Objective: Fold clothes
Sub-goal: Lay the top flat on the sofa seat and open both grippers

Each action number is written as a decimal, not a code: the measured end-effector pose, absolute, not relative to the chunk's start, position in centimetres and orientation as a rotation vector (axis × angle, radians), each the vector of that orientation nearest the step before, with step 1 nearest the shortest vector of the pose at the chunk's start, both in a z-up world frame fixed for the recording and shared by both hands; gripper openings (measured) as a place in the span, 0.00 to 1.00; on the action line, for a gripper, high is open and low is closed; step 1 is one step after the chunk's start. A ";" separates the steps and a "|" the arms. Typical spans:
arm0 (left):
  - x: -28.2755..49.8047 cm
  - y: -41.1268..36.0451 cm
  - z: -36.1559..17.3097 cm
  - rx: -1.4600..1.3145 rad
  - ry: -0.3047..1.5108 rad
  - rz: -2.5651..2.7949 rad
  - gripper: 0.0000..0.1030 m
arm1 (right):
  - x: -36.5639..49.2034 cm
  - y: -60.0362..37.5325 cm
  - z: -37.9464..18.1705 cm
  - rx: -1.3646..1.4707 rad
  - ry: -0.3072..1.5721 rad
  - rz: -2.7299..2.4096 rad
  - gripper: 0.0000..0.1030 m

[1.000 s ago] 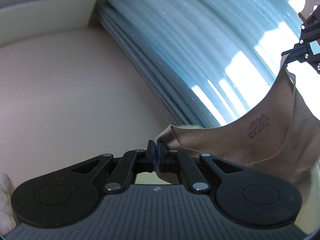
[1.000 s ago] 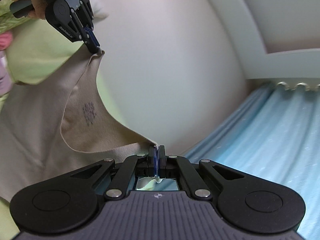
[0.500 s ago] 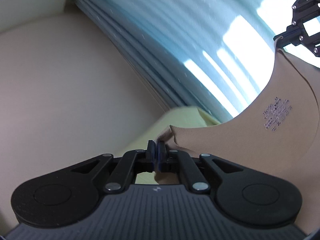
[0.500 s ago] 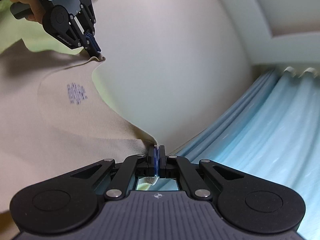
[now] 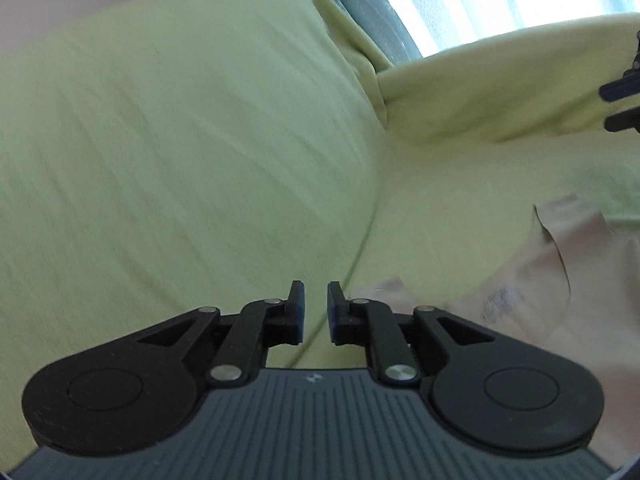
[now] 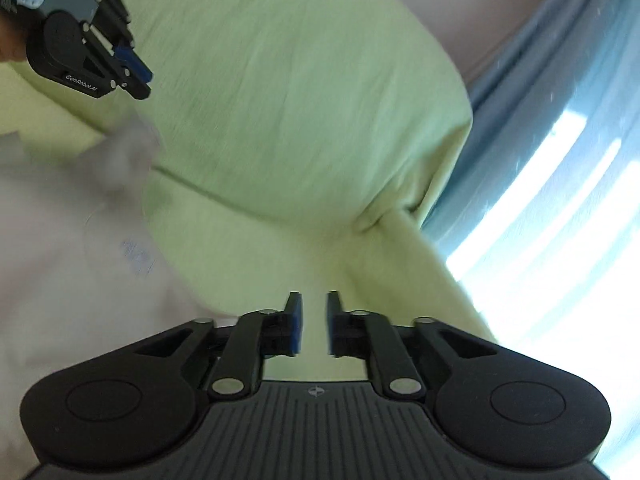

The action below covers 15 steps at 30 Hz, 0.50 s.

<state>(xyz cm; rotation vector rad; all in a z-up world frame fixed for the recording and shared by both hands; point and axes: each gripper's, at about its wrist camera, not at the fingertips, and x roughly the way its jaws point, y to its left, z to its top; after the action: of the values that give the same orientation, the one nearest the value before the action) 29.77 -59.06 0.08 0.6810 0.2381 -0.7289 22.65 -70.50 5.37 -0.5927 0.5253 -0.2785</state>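
A beige garment (image 5: 520,276) with a small printed label lies on the green sheet at the lower right of the left wrist view. It also shows, blurred, at the left of the right wrist view (image 6: 60,260). My left gripper (image 5: 314,294) is open and empty, just left of the garment's edge. It also shows in the right wrist view (image 6: 138,78), above the garment. My right gripper (image 6: 314,304) is open and empty, right of the garment. Its finger tips (image 5: 624,92) show at the left wrist view's right edge.
A light green sheet (image 5: 180,140) covers the bed or cushions, with a seam and a fold running through it. Blue curtains (image 6: 560,152) with bright window light hang behind. A pale wall (image 6: 440,8) stands at the back.
Both grippers have opened and let go of the garment. They have swung down from the wall and curtains toward the sheet, and the garment now lies on it.
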 end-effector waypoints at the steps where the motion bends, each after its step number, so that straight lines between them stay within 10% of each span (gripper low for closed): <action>1: 29.6 -58.6 -0.3 0.676 0.251 -0.730 0.32 | 21.7 -70.5 4.7 -0.554 0.545 -0.279 0.27; 15: 24.5 -47.3 -0.9 0.606 0.445 -0.796 0.33 | 11.1 -70.3 0.8 0.169 0.615 -0.193 0.41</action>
<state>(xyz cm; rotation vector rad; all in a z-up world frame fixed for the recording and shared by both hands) 24.45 -47.33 -0.85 0.6062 0.4449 -0.7958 11.14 -70.26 0.78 0.1690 0.6150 -0.1931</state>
